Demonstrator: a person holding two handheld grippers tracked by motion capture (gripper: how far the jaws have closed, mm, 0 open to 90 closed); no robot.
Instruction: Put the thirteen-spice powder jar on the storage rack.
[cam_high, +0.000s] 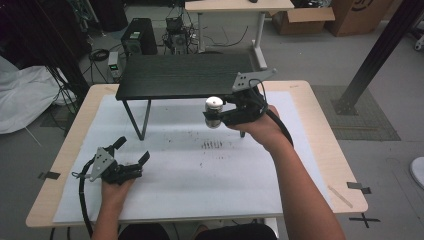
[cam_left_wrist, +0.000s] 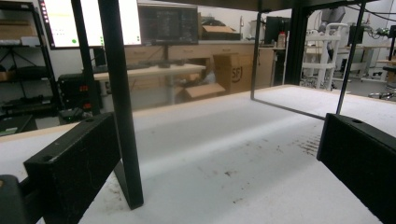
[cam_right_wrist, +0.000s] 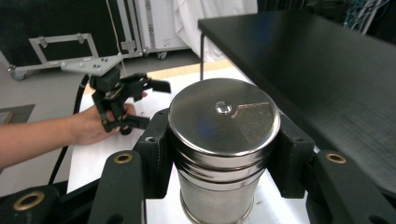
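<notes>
Right gripper (cam_high: 216, 114): closed around a steel canister (cam_right_wrist: 223, 140), one black jaw pressed to each side of the body just below the lid.
Canister position: raised off the white table covering (cam_high: 200, 175), upright between the jaws, just in front of the black shelf (cam_high: 185, 75) and about level with its top.
Lid (cam_right_wrist: 223, 114): flat, polished disc with a small central stud; it stands proud of the jaws, which do not touch its top face.
Handling, weight: judged moderately heavy for its bulk, being all metal; contents cannot be told.
Handling, stiffness: rigid wall, unlikely to yield under jaw pressure; not fragile, though a drop could dent it.
Handling, surface: smooth and glossy, so judged slippery; a round body against flat pads leaves narrow lines of contact and may twist or slide.
Best hold: the ribbed band under the lid rim, where the jaws now sit, since the rim gives a ledge above the pads against slipping down.
Left gripper (cam_high: 131, 162): jaws spread wide and empty, low over the table covering, pointing toward a leg (cam_left_wrist: 122, 102) of the shelf that stands beyond the jaw tips.
Risk: tilting the canister may loosen the lid, if it is not fastened.
</notes>
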